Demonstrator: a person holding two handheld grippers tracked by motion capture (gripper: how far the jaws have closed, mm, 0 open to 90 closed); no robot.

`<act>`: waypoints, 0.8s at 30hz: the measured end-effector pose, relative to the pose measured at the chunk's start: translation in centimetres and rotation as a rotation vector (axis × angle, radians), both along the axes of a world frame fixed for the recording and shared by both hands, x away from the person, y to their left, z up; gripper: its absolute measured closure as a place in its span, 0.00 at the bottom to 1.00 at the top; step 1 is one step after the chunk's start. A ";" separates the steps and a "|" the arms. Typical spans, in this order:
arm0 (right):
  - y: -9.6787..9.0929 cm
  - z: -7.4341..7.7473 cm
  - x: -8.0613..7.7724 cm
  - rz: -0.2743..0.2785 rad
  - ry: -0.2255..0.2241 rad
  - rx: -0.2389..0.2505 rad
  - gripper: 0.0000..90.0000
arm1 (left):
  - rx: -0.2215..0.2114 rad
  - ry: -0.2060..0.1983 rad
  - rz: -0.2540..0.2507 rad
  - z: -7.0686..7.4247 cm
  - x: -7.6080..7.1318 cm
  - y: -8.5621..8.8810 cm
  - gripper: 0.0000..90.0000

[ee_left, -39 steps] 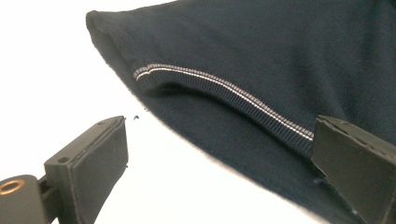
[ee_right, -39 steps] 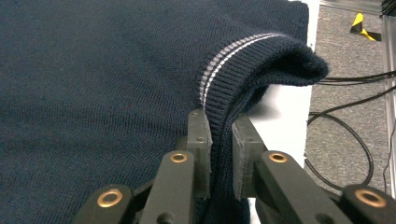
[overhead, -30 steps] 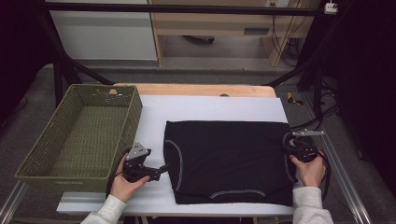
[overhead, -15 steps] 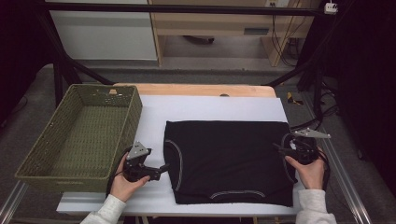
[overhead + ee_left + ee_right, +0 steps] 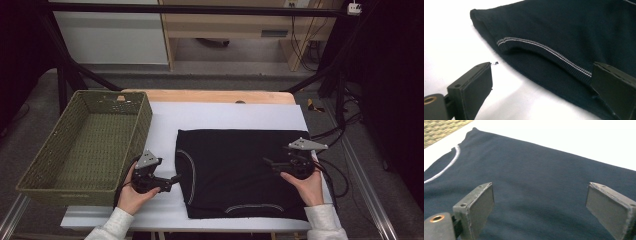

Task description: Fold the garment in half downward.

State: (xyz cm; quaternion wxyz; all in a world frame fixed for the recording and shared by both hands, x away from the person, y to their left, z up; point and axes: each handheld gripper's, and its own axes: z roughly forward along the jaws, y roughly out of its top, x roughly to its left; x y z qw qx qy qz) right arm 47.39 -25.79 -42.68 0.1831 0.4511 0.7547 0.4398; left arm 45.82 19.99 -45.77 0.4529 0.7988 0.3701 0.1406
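On the desk [image 5: 165, 117], right of the basket [image 5: 85, 145], lies the folded black shirt [image 5: 235, 170]. The right hand-held gripper [image 5: 266, 161], jaws just opened wide and empty, hovers over it; the left hand-held gripper [image 5: 176, 178] (wide too) should pinch the shirt's near edge squarely.

A green woven basket [image 5: 85, 145] stands on the left of the white table cover [image 5: 230, 116]. A wooden table edge [image 5: 210, 96] runs behind. Black cables [image 5: 300, 47] lie on the floor beyond.

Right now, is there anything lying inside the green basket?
No, the high view shows the woven green basket with its floor bare, while the black garment lies flat on the white table cover beside it.
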 end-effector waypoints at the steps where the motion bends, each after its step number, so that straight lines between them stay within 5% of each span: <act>1: 0.4 -0.1 -0.1 0.013 0.005 0.007 0.09 | 0.001 0.005 -0.002 0.0 0.0 -0.1 0.04; 11: 3.0 -1.0 -0.9 0.103 0.008 0.062 0.08 | 0.005 0.010 -0.022 0.4 0.4 -0.7 0.03; 24: 5.7 -2.0 -2.1 0.172 0.032 0.036 0.05 | 0.018 0.011 -0.034 1.1 1.0 -1.6 0.03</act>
